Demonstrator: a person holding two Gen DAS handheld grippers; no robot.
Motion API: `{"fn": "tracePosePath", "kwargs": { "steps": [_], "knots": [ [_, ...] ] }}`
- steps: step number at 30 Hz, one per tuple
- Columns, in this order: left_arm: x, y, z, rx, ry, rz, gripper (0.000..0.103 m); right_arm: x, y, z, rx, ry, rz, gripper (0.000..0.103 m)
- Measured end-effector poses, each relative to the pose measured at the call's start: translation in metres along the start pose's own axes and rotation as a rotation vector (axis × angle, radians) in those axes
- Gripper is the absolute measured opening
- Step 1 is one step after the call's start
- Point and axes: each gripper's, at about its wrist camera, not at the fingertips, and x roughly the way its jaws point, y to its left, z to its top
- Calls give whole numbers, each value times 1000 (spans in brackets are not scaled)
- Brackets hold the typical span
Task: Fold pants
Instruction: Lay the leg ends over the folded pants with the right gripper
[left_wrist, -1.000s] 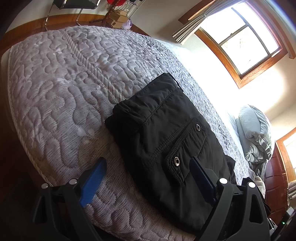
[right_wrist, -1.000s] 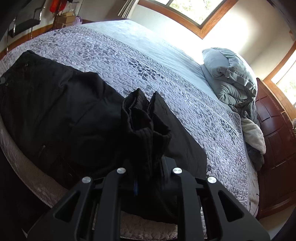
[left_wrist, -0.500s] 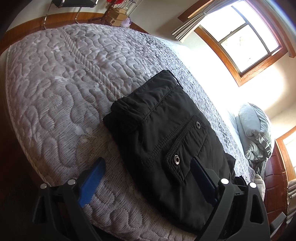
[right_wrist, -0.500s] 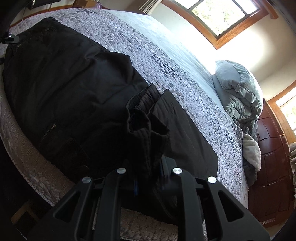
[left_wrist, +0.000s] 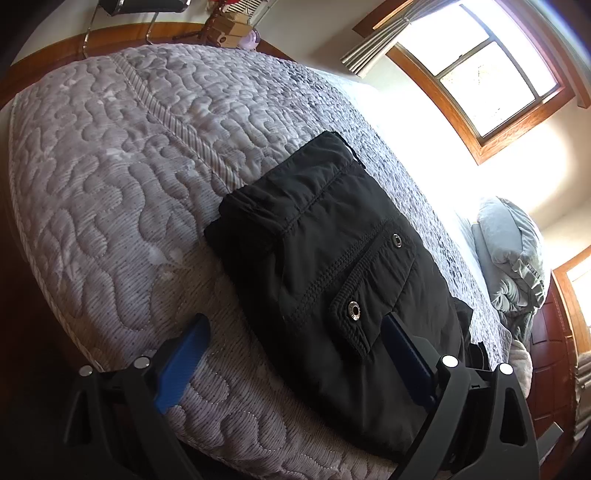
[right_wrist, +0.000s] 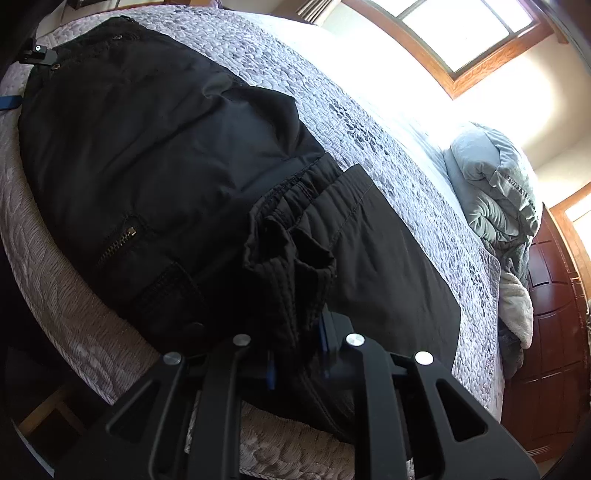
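Note:
Black pants (left_wrist: 325, 266) lie folded on the grey quilted bed (left_wrist: 129, 166), a snap pocket flap facing up. My left gripper (left_wrist: 295, 347) is open at the bed's near edge; its blue fingers (left_wrist: 184, 358) straddle the pants' near corner, and the right one lies over the fabric. In the right wrist view the pants (right_wrist: 166, 147) spread across the bed (right_wrist: 369, 122). My right gripper (right_wrist: 295, 354) is shut on a bunched fold of the pants (right_wrist: 291, 266), held low over the cloth. The pads are mostly hidden by fabric.
A rumpled grey duvet (right_wrist: 495, 192) and a white blanket (right_wrist: 517, 314) lie at the head of the bed by the dark wooden headboard (right_wrist: 546, 350). Windows (left_wrist: 491, 77) are bright on the far wall. Boxes (left_wrist: 225, 26) and a chair stand beyond the bed's far end.
My right gripper has sunk toward the bed and rolled with the bunched fold still in it, so the pants look nearer and larger. The left gripper has hardly moved.

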Motion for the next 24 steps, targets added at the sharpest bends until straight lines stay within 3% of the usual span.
{"fn": "tracePosePath", "kwargs": {
  "steps": [14,24],
  "knots": [
    [-2,5,4,-46,17,-10,96,13,9,3,-27,59,110,18],
    [0,-1,4,-43,18,-5,97,7,5,2,-35,60,155,29]
  ]
}}
